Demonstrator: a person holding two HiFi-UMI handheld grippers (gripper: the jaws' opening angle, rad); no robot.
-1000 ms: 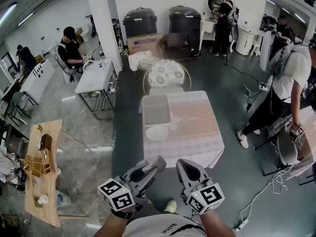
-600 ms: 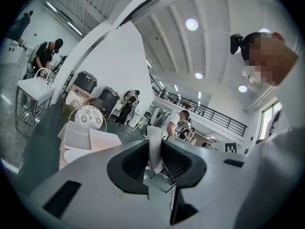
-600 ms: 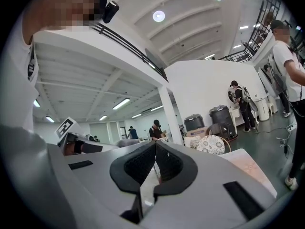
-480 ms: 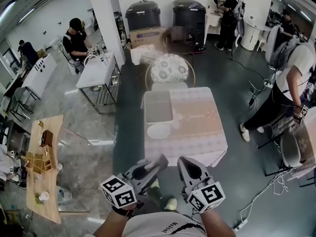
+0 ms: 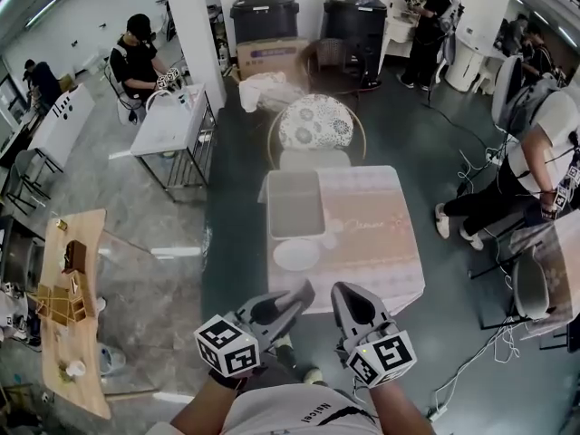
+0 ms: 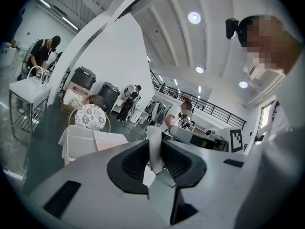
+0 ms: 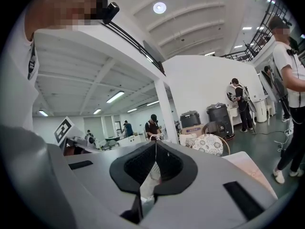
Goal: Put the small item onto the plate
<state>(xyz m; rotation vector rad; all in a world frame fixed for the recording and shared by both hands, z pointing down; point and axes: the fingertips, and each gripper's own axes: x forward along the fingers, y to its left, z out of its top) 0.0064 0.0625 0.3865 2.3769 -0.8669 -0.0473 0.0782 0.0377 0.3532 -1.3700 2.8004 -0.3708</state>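
A white plate point(image 5: 296, 255) lies near the front left of a table with a pink cloth point(image 5: 381, 234), ahead of me. A grey tray point(image 5: 294, 204) sits just behind it. A small pale item point(image 5: 330, 240) lies by the plate's right rim, too small to make out. Both grippers hover short of the table's near edge. My left gripper point(image 5: 304, 291) is shut on a thin white strip point(image 6: 153, 142) that sticks up between its jaws. My right gripper point(image 5: 343, 290) is shut, its jaws meeting in a seam point(image 7: 155, 149) with nothing held.
A round patterned chair point(image 5: 313, 127) stands behind the table. A seated person point(image 5: 535, 152) is close on the right, and cables point(image 5: 471, 361) trail on the floor there. A white table point(image 5: 168, 120) and a wooden bench point(image 5: 68, 306) stand to the left.
The table has come closer and lower in the head view as I walk toward it. Both grippers keep their pose and their jaws have not moved.
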